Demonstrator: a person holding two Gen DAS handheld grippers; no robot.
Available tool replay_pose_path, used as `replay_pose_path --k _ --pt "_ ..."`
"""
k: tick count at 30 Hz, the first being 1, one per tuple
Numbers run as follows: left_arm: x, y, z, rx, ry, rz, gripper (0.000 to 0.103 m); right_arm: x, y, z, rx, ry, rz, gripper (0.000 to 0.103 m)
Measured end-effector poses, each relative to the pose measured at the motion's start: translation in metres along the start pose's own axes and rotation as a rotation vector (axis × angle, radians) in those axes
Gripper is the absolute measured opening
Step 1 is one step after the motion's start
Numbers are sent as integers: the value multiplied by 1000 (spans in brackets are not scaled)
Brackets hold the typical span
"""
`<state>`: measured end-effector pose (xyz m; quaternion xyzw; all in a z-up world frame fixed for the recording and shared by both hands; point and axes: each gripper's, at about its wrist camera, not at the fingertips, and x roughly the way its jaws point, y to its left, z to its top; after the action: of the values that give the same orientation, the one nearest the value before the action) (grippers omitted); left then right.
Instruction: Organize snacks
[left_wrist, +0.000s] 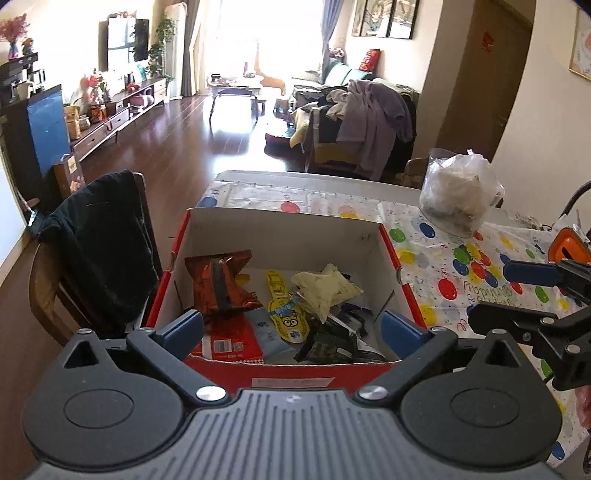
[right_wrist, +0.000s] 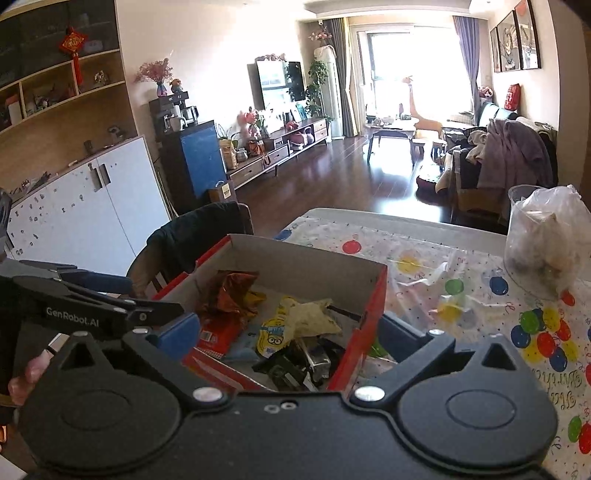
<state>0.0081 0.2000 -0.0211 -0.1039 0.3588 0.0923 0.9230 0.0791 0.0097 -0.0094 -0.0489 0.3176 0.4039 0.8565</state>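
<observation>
Both tools, left (left_wrist: 291, 326) and right (right_wrist: 291, 334), gape wide, empty; yellow snack packet (left_wrist: 286, 314) lies lengthwise in box (left_wrist: 280, 236).

The desk (left_wrist: 369, 181) is covered by a white cloth printed with coloured balloons (left_wrist: 461, 266). On the cloth stands an open red cardboard box (left_wrist: 400, 273) with snack packets inside, near the desk's left edge. Well apart, toward the far right, sits a clear plastic bag (left_wrist: 460, 192) of pale contents.

Black grippers (left_wrist: 291, 330); blue fingertips (left_wrist: 183, 328); silver screws
</observation>
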Motion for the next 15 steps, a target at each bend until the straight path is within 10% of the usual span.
replay_pose_path --k 15 --pt "-2 1 -3 -13 -7 63 103 3 -3 -5 29 12 2 103"
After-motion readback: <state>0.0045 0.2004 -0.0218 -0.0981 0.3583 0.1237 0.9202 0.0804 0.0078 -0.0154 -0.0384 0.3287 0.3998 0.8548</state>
